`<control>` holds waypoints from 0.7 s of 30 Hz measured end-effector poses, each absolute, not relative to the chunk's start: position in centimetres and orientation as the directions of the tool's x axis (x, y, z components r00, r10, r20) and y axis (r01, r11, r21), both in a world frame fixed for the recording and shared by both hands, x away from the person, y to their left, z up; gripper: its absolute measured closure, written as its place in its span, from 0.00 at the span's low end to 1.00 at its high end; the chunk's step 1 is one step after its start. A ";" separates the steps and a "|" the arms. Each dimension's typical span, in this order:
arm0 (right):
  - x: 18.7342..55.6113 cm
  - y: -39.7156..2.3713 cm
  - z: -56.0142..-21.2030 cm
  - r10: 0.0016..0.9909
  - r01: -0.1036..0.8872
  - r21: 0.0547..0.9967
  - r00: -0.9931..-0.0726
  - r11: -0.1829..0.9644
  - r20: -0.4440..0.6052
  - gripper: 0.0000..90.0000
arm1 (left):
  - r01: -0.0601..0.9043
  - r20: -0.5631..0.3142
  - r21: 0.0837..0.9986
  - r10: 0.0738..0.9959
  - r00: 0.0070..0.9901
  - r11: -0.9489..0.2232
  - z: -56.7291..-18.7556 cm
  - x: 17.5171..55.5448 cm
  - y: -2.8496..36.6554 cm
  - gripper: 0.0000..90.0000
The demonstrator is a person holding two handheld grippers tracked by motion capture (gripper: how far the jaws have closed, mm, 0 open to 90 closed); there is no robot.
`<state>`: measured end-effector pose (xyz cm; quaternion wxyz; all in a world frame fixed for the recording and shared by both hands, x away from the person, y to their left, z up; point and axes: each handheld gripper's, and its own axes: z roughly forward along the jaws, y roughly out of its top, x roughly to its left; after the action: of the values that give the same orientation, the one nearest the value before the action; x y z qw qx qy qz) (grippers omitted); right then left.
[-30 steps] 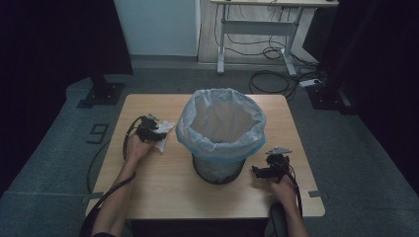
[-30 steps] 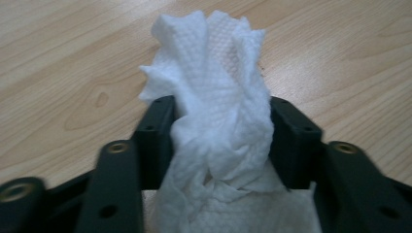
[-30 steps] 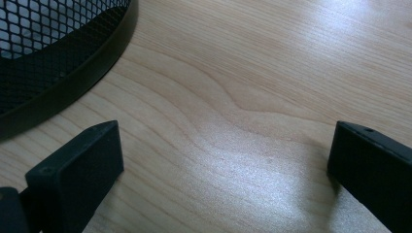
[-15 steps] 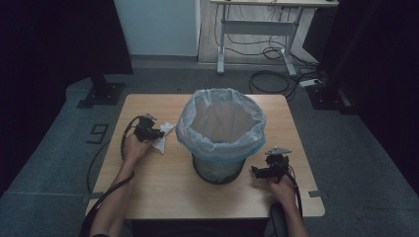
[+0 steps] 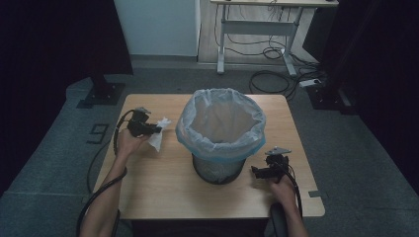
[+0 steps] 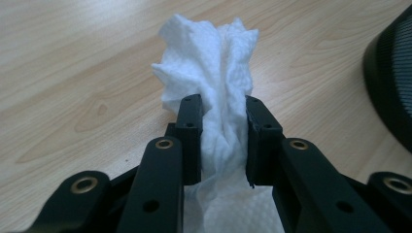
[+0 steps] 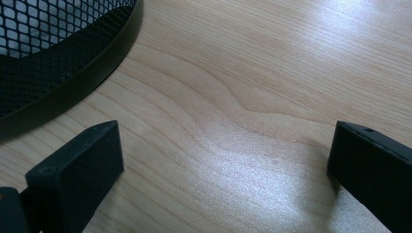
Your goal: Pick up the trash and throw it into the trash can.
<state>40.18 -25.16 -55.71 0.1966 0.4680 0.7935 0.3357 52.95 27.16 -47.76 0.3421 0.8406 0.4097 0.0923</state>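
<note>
In the high view, the left gripper (image 5: 157,129) is clamped on a crumpled white paper tissue (image 5: 158,137) and holds it just above the left part of the light wooden table (image 5: 148,187), beside the black mesh waste bin lined with a pale blue plastic bag (image 5: 221,132), which stands in the middle; the right gripper (image 5: 256,171) rests low at the bin's right side, well apart from the tissue. In the left gripper view, the two black jaws have just been closing and now pinch the tissue (image 6: 221,97) between them, its ruffled top fanning out past the tips, with the bin's dark wall (image 6: 391,82) at the right edge. In the right gripper view, the jaws stand wide apart over bare wood (image 7: 233,121), holding nothing, the bin's mesh base (image 7: 58,53) near at upper left. The step in hand looks like lifting the picked-up tissue; the next move calls for carrying it above the bag's rim and over the opening before letting go
</note>
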 end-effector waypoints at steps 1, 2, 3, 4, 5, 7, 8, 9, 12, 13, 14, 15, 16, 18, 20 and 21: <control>40.2 -25.2 -55.7 0.875 0.611 0.717 -0.485 0.337 0.002 0.00 | 0.628 -0.129 0.650 0.752 0.646 -0.428 -47.5 52.9 27.2 0.80; 40.2 -25.2 -55.7 0.874 0.611 0.716 -0.485 0.337 0.003 0.00 | 0.628 -0.129 0.650 0.752 0.646 -0.428 -47.5 52.9 27.2 0.80; 40.2 -25.2 -55.7 0.874 0.611 0.716 -0.485 0.337 0.002 0.00 | 0.624 -0.130 0.652 0.747 0.652 -0.431 -46.6 52.7 27.4 0.80; 40.2 -25.2 -55.7 0.874 0.611 0.716 -0.485 0.337 0.002 0.00 | 0.624 -0.130 0.652 0.747 0.652 -0.431 -46.6 52.7 27.4 0.80; 40.2 -25.2 -55.7 0.874 0.611 0.716 -0.485 0.337 0.002 0.00 | 0.620 -0.128 0.654 0.744 0.655 -0.434 -45.8 52.5 27.5 0.80; 40.2 -25.2 -55.7 0.874 0.611 0.716 -0.486 0.337 0.003 0.00 | 0.617 -0.128 0.654 0.741 0.660 -0.437 -45.0 52.3 27.6 0.80; 40.2 -25.2 -55.7 0.874 0.611 0.716 -0.486 0.337 0.003 0.00 | 0.617 -0.128 0.654 0.741 0.660 -0.437 -45.0 52.3 27.6 0.80; 40.2 -25.2 -55.7 0.874 0.611 0.717 -0.485 0.337 0.002 0.00 | 0.614 -0.126 0.655 0.738 0.663 -0.441 -44.3 52.2 27.7 0.80; 40.2 -25.2 -55.7 0.874 0.611 0.716 -0.485 0.337 0.003 0.00 | 0.609 -0.124 0.653 0.730 0.672 -0.450 -43.1 52.0 27.7 0.79; 40.2 -25.2 -55.7 0.874 0.611 0.716 -0.485 0.337 0.003 0.00 | 0.610 -0.126 0.651 0.728 0.674 -0.451 -42.6 51.9 27.6 0.79; 40.2 -25.2 -55.7 0.875 0.611 0.717 -0.485 0.337 0.002 0.00 | 0.610 -0.126 0.651 0.728 0.674 -0.451 -42.6 51.9 27.6 0.79; 40.2 -25.2 -55.7 0.874 0.611 0.716 -0.485 0.337 0.003 0.00 | 0.606 -0.125 0.650 0.722 0.680 -0.458 -41.8 51.7 27.5 0.79; 40.2 -25.2 -55.7 0.874 0.611 0.716 -0.485 0.337 0.003 0.00 | 0.605 -0.126 0.648 0.719 0.684 -0.463 -41.5 51.7 27.5 0.79; 40.2 -25.2 -55.7 0.875 0.611 0.717 -0.485 0.336 0.003 0.00 | 0.603 -0.125 0.647 0.714 0.689 -0.468 -41.0 51.7 27.4 0.79; 40.2 -25.2 -55.7 0.874 0.611 0.716 -0.485 0.337 0.003 0.00 | 0.602 -0.132 0.643 0.706 0.696 -0.474 -40.0 51.6 27.2 0.79; 40.2 -25.2 -55.7 0.874 0.611 0.716 -0.485 0.337 0.003 0.00 | 0.602 -0.135 0.642 0.702 0.699 -0.475 -39.6 51.6 27.1 0.79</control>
<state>40.18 -25.16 -55.71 0.1960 0.4679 0.7937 0.3356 51.55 27.12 -39.63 0.3423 0.8557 0.3810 0.0736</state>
